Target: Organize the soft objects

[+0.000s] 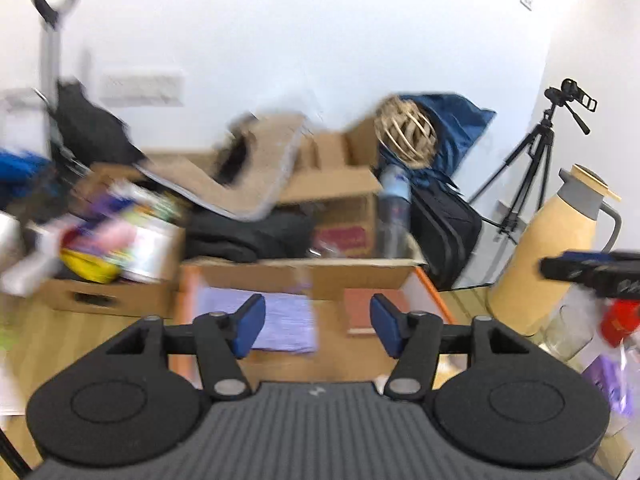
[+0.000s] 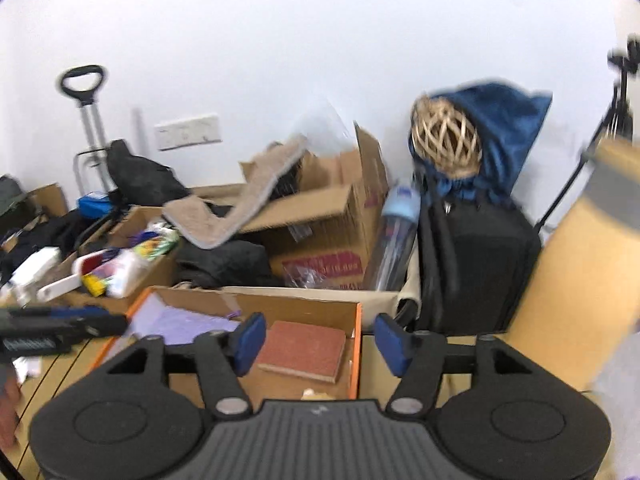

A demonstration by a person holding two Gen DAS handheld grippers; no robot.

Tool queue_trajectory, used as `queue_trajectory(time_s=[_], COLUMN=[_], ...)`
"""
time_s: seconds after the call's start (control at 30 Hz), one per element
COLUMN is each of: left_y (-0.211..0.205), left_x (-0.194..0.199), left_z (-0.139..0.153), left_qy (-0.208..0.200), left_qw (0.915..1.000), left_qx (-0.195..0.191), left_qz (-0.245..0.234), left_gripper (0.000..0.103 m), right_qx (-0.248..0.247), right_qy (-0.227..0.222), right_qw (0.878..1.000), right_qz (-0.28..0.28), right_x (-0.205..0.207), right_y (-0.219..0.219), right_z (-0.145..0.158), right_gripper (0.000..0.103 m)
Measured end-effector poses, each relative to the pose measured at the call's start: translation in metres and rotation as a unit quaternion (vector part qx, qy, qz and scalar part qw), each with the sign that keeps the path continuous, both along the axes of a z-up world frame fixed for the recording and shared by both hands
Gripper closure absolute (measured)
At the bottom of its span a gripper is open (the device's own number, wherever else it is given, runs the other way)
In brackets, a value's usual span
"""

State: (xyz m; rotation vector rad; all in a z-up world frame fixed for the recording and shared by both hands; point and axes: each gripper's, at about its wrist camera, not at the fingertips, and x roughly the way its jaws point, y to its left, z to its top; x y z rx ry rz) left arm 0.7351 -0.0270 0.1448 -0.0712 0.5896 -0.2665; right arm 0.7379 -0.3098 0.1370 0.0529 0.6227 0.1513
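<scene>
Hovering above the open box [image 2: 356, 322], the left gripper [image 1: 318, 326] and right gripper [image 2: 320, 338] both stand with jaws parted and nothing between them. A purple cloth [image 1: 280, 320] lies folded inside the box on its left, a reddish pad [image 2: 304, 350] to its right. Next, I'd pick one loose soft thing and pinch it at an edge.

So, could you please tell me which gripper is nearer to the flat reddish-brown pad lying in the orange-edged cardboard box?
Right. The right gripper hangs almost directly over the reddish-brown pad; the left gripper hangs over the box's middle, the pad to its right.
</scene>
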Motion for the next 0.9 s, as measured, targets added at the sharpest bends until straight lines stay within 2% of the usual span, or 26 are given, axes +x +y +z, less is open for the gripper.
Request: queue_trajectory(time_s=[0.1,0.2,0.27,0.4,0.5,0.53,0.57,0.67,0.8,0.9], left_y=[0.016,0.028,0.038,0.060,0.067,0.066,0.064,0.061,0.066,0.067], left_x=[-0.057,-0.124,-0.178,-0.283,-0.361,-0.380,-0.402,-0.459,-0.515,-0.526], left_z=[0.018,0.018,0.011,-0.009,-0.033,-0.041,-0.050,-0.071,-0.088,-0.096], left_qy=[-0.038,-0.084,-0.121,-0.168,-0.203,-0.208,-0.211,-0.216,-0.211,-0.209], left_qw=[0.9988,0.9951,0.9913,0.9836,0.9754,0.9739,0.9730,0.9720,0.9753,0.9756], left_qx=[0.031,0.052,0.051,0.037,0.030,0.034,0.043,0.053,0.034,0.062], left_qz=[0.010,0.006,0.014,0.053,0.081,0.085,0.084,0.077,0.057,0.027], left_gripper=[0.034,0.027,0.022,0.014,0.004,0.004,0.004,0.002,0.000,0.000], right_qx=[-0.006,0.020,0.019,0.028,0.012,0.001,-0.015,-0.029,0.013,0.060], right_qy=[-0.023,-0.057,-0.076,-0.110,-0.148,-0.166,-0.179,-0.168,-0.154,-0.135], right_qw=[1.000,0.998,0.997,0.993,0.988,0.985,0.982,0.984,0.986,0.986], right_qz=[0.004,0.017,0.023,0.036,0.044,0.050,0.058,0.060,0.061,0.072], right_x=[-0.046,-0.103,-0.148,-0.244,-0.316,-0.337,-0.357,-0.408,-0.476,-0.507], right_y=[0.004,0.008,0.015,0.029,0.037,0.041,0.046,0.062,0.071,0.077], right_z=[0.024,0.030,0.025,0.004,-0.019,-0.028,-0.036,-0.061,-0.091,-0.111], right_gripper=[0.035,0.033,0.031,0.029,0.022,0.017,0.016,0.016,0.016,0.016])
